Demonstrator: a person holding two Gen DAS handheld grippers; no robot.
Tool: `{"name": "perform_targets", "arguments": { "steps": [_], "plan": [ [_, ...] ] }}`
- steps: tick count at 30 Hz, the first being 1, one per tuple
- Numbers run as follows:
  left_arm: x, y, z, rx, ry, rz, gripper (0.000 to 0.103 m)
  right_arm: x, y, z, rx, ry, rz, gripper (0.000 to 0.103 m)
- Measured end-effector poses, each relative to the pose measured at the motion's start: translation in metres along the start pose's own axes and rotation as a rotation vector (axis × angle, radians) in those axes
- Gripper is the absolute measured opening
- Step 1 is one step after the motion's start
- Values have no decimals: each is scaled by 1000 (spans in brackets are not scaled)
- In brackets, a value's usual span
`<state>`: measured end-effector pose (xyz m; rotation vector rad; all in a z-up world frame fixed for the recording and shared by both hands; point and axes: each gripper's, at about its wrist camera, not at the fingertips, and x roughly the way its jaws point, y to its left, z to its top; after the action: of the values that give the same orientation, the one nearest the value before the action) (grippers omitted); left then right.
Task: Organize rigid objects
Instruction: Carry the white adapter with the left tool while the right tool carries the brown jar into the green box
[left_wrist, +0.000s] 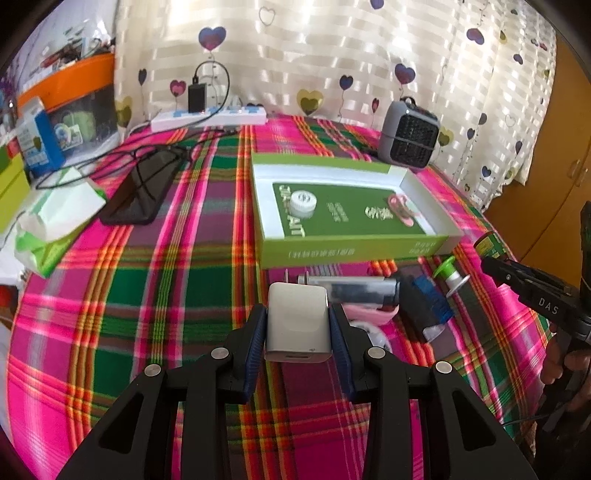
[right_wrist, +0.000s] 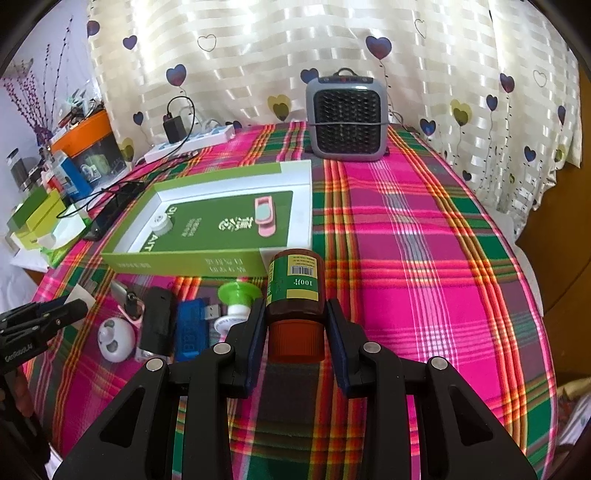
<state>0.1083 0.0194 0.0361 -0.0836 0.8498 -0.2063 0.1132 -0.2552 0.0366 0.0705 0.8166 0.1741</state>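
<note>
A white square plug-in charger (left_wrist: 297, 323) is clamped between the pads of the left gripper (left_wrist: 297, 325), low at centre of the left wrist view. Only the right wrist view shows the brown glass pill bottle with green label (right_wrist: 295, 295) fully, gripped by the right gripper (right_wrist: 295, 325), just below the shallow green-and-white cardboard box (right_wrist: 184, 263) on the plaid tablecloth (right_wrist: 424, 258).

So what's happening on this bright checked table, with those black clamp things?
A person is tidying small items into the green box, holding tongs in each hand. The left tongs grip a white charger; the right tongs grip a brown pill bottle. Both are held just short of the box. A white cap and a pink clip lie inside it already. More bits, including a green spool, wait in front of the box.
</note>
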Motion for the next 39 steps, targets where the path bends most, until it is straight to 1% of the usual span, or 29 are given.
{"name": "perform_targets", "arguments": {
  "steps": [8, 17, 25, 29, 33, 37, 39],
  "plan": [
    [-5, -5, 22, 20, -28, -8, 33, -3, 5, 23, -15, -21, 27, 33],
    [2, -11, 45, 34, -41, -19, 33, 10, 16, 51, -44, -13, 58, 33],
    [23, -6, 68, 14, -34, -21, 33, 30, 25, 69, -47, 9, 82, 33],
    [35, -3, 80, 6, -26, -41, 33, 45, 29, 75, -52, 35, 96, 33],
    [47, -4, 91, 16, -17, -36, 33, 61, 32, 82, -53, 63, 102, 33],
    [67, -3, 99, 14, 19, -39, 33, 76, 35, 88, -63, 88, 105, 33],
    [74, -3, 102, 22, 24, -36, 33, 84, 37, 90, -66, 99, 101, 33]
  ]
}}
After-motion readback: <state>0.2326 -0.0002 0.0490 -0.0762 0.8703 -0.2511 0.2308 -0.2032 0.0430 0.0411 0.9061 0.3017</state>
